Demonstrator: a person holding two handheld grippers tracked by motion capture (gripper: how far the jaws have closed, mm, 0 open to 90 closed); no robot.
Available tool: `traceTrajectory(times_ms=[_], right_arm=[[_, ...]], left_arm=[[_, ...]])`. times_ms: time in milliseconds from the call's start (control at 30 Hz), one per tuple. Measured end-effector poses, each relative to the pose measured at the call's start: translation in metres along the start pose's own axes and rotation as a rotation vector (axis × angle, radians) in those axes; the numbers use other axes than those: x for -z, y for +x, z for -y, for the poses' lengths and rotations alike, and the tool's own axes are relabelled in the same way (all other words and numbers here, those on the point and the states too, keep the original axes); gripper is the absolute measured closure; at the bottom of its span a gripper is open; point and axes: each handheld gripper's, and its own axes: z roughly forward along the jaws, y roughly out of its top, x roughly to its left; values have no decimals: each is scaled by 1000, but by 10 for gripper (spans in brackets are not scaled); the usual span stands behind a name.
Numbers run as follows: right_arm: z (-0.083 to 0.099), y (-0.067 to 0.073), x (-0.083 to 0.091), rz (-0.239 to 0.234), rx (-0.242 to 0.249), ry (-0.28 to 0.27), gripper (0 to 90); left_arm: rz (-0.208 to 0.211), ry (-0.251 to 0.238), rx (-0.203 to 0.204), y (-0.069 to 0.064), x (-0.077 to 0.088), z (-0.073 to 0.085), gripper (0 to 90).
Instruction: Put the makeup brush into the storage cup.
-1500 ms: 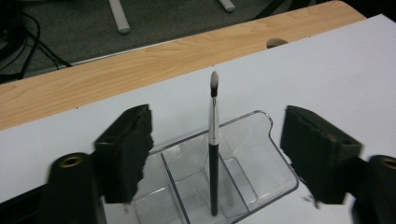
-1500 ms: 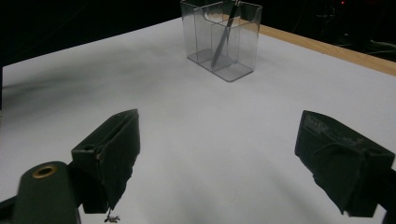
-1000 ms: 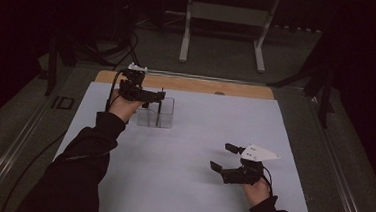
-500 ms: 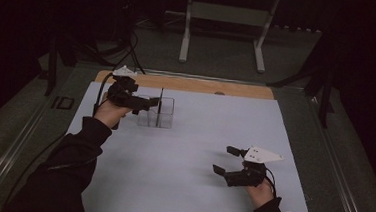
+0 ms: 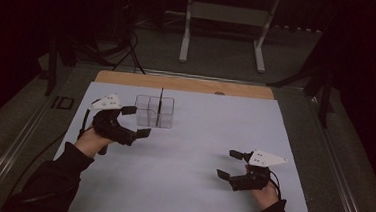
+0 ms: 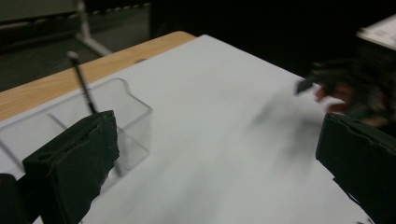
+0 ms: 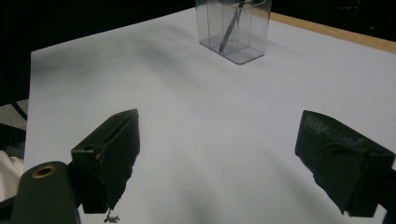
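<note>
A clear plastic holder [image 5: 154, 110] with compartments stands on the white sheet [image 5: 194, 136] toward the back left. A thin dark pen [image 5: 160, 104] leans upright in it. The holder [image 6: 70, 121] and the pen [image 6: 84, 84] appear close in the left gripper view, and the holder [image 7: 233, 28] lies farther off in the right gripper view. My left gripper [image 5: 136, 121] is open just left of and in front of the holder, nothing between its jaws. My right gripper [image 5: 230, 164] is open near the front right, low over the sheet and empty.
A wooden strip [image 5: 182, 83] borders the sheet at the back. A white metal stand [image 5: 227, 18] rises behind the table. A small dark object [image 5: 64, 102] lies off the sheet's left edge. The other hand's gripper [image 6: 355, 84] shows blurred in the left gripper view.
My left gripper has drawn back from above the holder, toward the front left, and is open. The pen now stands in the holder. My right gripper has drifted slightly forward.
</note>
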Motion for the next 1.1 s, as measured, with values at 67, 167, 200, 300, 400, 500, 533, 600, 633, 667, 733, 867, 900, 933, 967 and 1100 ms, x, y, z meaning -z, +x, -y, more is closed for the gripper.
traceTrajectory(times_ms=[67,167,200,300,400,500,533,600,633,667,733,867,900,933,967,1100], right_arm=[[2,0,1,0,0,5,140],[5,0,1,-7,-3,14,140],[6,0,1,-9,-5,19,140],[6,0,0,-12,-6,19,140],[6,1,1,-16,-1,14,140],[7,1,2,-21,0,16,140],[8,1,2,-22,1,17,140],[8,1,2,-24,0,17,140],[8,1,2,-24,-1,16,140],[8,1,2,-21,-1,16,140],[8,1,1,-22,3,18,140],[7,2,1,-23,9,23,140],[7,2,1,-25,9,23,140],[7,2,1,-26,10,22,140],[8,2,1,-26,11,22,140],[8,2,0,-32,15,27,140]], left_arm=[[30,4,-14,-4,3,8,6],[70,-3,-20,-9,6,22,6],[84,-9,-19,-11,7,26,6],[101,-26,-30,-15,9,35,6],[137,-38,-50,-21,12,51,6],[162,-13,-41,-23,13,71,6],[156,-9,-43,-24,13,76,6],[160,0,-52,-25,14,86,6],[160,15,-59,-25,14,90,6],[150,28,-67,-25,14,94,6],[131,51,-56,-24,14,102,6],[53,96,-50,-19,18,117,7],[41,104,-47,-18,19,121,6],[31,110,-38,-17,20,125,6],[20,117,-24,-16,20,128,6],[-37,95,11,-13,26,136,6]])
